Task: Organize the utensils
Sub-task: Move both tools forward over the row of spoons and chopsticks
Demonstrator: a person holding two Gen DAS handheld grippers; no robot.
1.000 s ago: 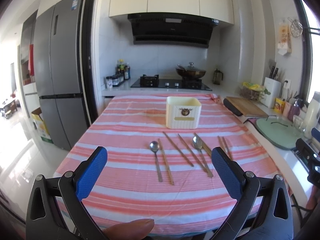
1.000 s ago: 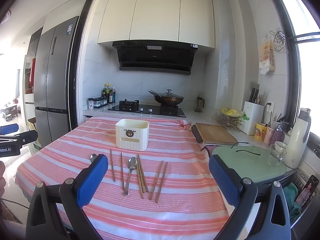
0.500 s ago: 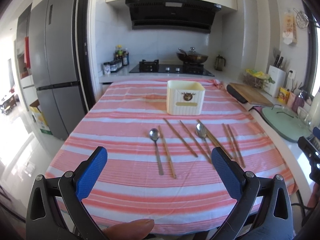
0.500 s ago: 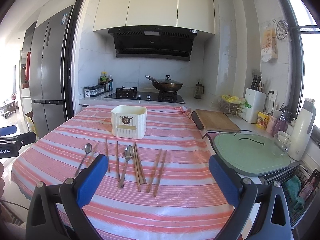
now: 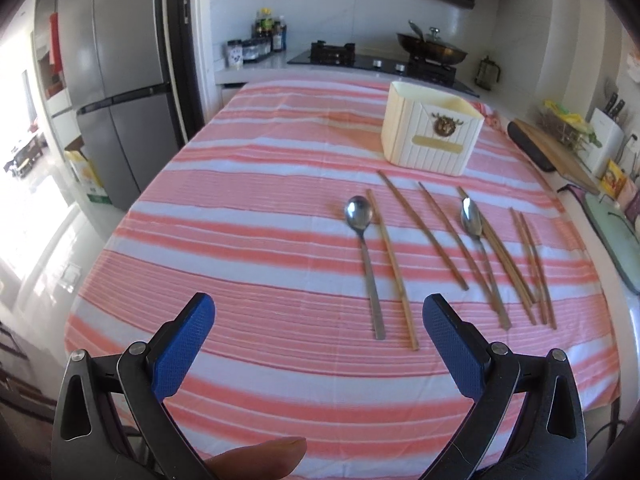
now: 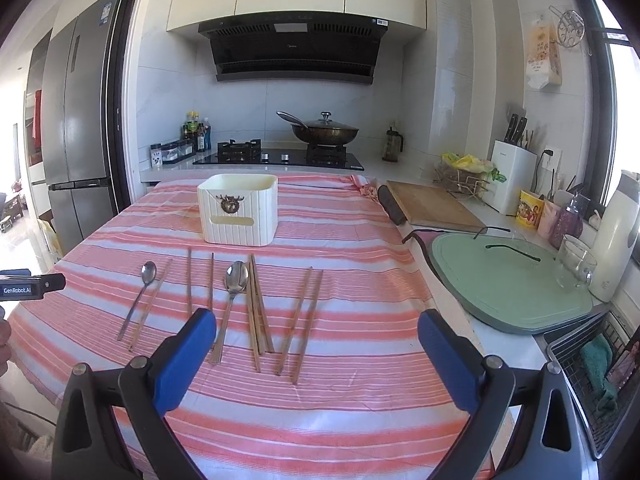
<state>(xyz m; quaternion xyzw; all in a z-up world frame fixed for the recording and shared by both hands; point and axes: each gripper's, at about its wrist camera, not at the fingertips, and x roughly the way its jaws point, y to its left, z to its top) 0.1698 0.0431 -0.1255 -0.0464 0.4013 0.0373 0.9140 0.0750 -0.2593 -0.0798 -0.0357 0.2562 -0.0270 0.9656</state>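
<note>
- Hovering above the near edge of the counter, the left tongs point(image 5: 316, 312) stand wide apart and hold nothing; only bare striped cloth lies between their blue pads.
- Over the same near edge but toward the right side, the right tongs point(image 6: 316, 328) are likewise spread and empty.
- On the pink-and-white striped tablecloth point(image 5: 256, 240) the utensils lie in a loose row across the middle of the counter: a steel spoon with a long handle point(image 5: 363, 252) at the left with one wooden chopstick point(image 5: 392, 268) just beside it, two more single chopsticks, a second steel spoon point(image 6: 230, 304) touching a close pair of chopsticks point(image 6: 256, 308), and a last pair of brown chopsticks point(image 6: 300, 316) nearest the right edge.
- Behind them, toward the far edge, a cream ribbed plastic utensil box with a small deer emblem point(image 6: 238, 210) stands upright; I judge nothing has been put in it yet, though its inside is not visible.
- Risk: the left spoon and its neighbouring chopstick lie so close that one closing could catch both, or nudge the stick askew.
- Risk: flat, thin handles on soft cloth may let the pads pinch fabric and drag the whole row.
- Risk: the second spoon rests against the chopstick pair; lifting it could roll those sticks toward the right edge.
- Risk: a long chopstick gripped off-centre may tip and miss the box mouth.
</note>
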